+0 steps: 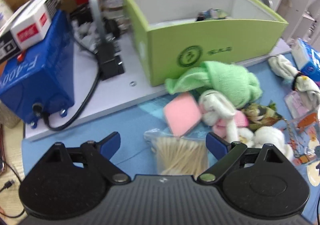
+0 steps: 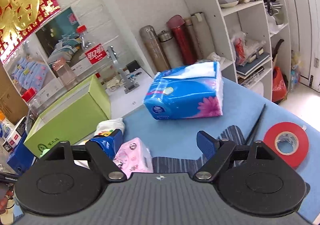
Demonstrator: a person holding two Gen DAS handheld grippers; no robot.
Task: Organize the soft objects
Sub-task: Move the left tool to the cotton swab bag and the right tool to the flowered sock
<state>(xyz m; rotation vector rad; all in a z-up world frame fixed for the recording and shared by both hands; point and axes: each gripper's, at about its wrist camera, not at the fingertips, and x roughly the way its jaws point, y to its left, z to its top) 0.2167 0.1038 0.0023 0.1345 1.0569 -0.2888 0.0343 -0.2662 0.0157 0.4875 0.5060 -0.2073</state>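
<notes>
Cotton swabs in a clear plastic bag [image 1: 181, 152] lie between the spread, empty fingers of the left gripper [image 1: 163, 142]. Beyond it: green cardboard box [image 1: 210, 48], green fleece cloth [image 1: 220, 80], pink square sponge [image 1: 183, 114]. Right gripper [image 2: 159, 141], spread and empty, hangs over a pink tissue packet [image 2: 134, 155].

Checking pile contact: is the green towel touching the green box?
Touching. Left wrist view: the green towel lies against the green box front wall, no gap.

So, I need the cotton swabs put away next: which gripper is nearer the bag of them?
Left. The left gripper hangs open right over the cotton swab bag; the right gripper's view shows no swab bag.
</notes>
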